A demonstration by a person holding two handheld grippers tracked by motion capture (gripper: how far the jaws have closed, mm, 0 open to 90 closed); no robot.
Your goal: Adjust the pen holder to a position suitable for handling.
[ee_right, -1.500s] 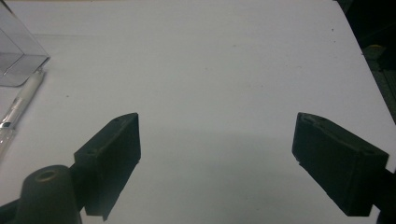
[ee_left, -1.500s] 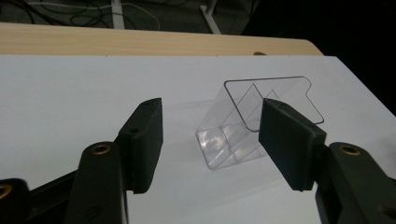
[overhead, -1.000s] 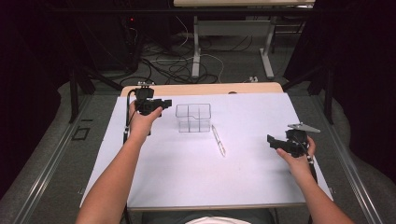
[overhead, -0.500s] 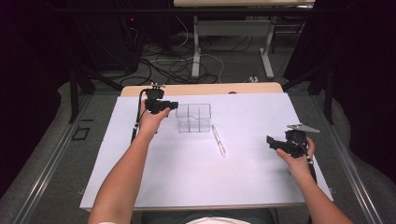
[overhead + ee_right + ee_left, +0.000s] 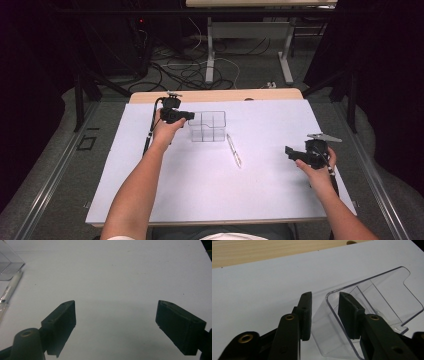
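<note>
A clear plastic box with dividers (image 5: pixel 207 126) stands on the white sheet at the back middle. My left gripper (image 5: pixel 187 116) is at its left wall. In the left gripper view the jaws straddle that wall's rim, one outside and one inside the clear box (image 5: pixel 374 300), and the left gripper (image 5: pixel 324 296) is open with a gap on both sides. A white pen (image 5: pixel 233 150) lies just right of the box front. My right gripper (image 5: pixel 289 151) hovers at the right side, wide open and empty (image 5: pixel 116 308); the pen (image 5: pixel 10 288) and a box corner (image 5: pixel 8 262) lie off to its left.
The white sheet (image 5: pixel 200 195) covers most of the table, with a wooden strip (image 5: pixel 215 95) bare along the far edge. Beyond the table are dark floor, cables and table legs.
My left gripper has moved right, from the back left of the sheet to the box's left wall. The right gripper has stayed put.
</note>
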